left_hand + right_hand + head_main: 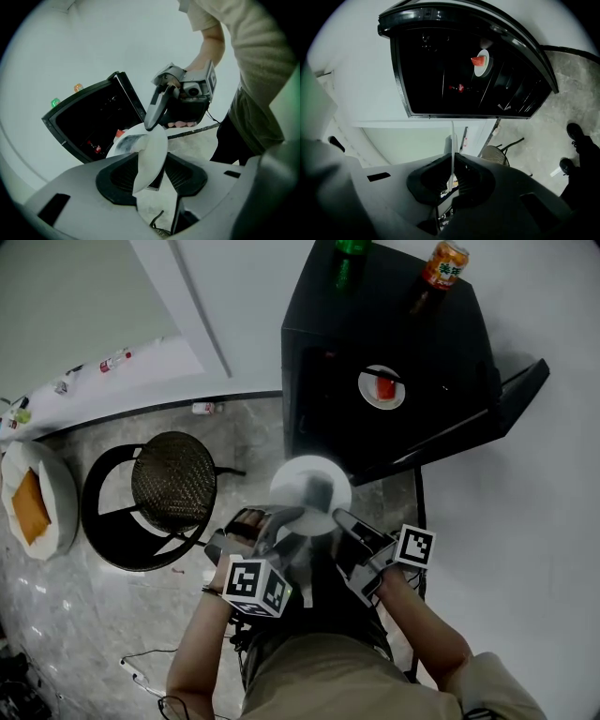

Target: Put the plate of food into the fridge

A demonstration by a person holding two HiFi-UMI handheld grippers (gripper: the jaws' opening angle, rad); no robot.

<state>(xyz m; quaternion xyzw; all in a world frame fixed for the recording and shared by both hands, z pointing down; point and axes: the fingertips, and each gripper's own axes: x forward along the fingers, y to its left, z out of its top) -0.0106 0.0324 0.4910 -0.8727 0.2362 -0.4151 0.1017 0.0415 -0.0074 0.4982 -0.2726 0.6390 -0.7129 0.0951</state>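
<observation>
I had both forearms [200,645] stretched forward, the white plate [314,476] before the open fridge [450,343]. My right tool [343,519] pinched its rim; my left tool [281,521], tilted downward, sat slack around the opposite edge.

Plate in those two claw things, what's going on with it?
A person holds a white plate with two grippers before an open black fridge. The right gripper pinches its rim; the left gripper has the rim between parted jaws. The plate is not inside yet. Another plate with red food sits in there.
</observation>
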